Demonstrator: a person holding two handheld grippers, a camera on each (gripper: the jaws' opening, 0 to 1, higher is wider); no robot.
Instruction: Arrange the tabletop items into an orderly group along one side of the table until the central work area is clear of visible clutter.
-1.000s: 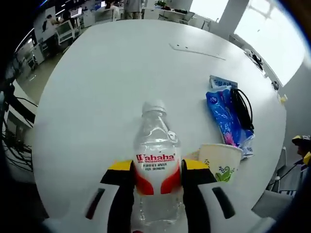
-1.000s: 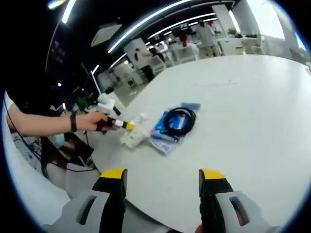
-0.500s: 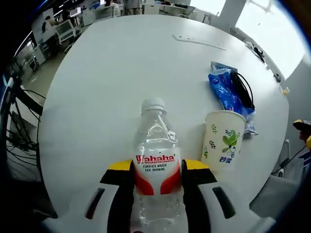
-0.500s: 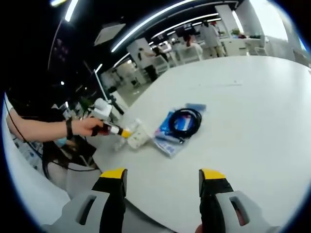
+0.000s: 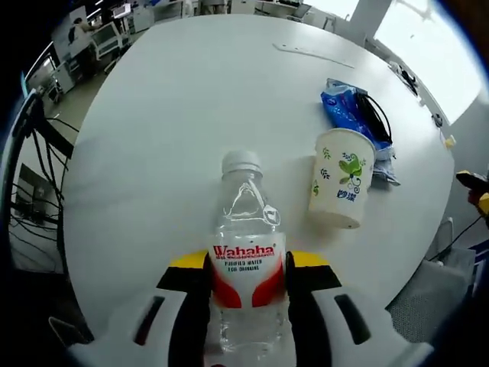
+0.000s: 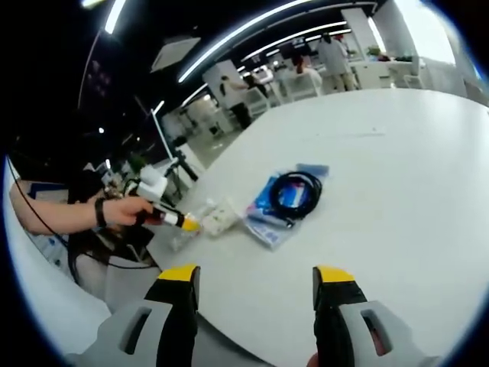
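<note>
1. In the left gripper view, the left gripper has its yellow-tipped fingers clenched on a clear water bottle. The bottle's base is cut off at the bottom of the view, so whether it rests on the table cannot be told.
2. The bottle's red and white label reads "Wahaha"; the smaller lines under it are too blurred to read surely.
3. Just right of and beyond the bottle stands a paper cup, tilted in the view, printed with green leaves. Its small writing is unreadable.
4. Farther right lies a blue plastic packet with a black cable on it, partly hidden behind the cup.
5. In the right gripper view, the right gripper has its fingers released and spread wide, with nothing between them, over the near table edge.
6. That view shows the cable as a full coil on the packet, near the table's left edge.
7. To their left, the cup is small and hard to make out, and the bottle barely shows beside the left gripper, held by a person's hand.
</note>
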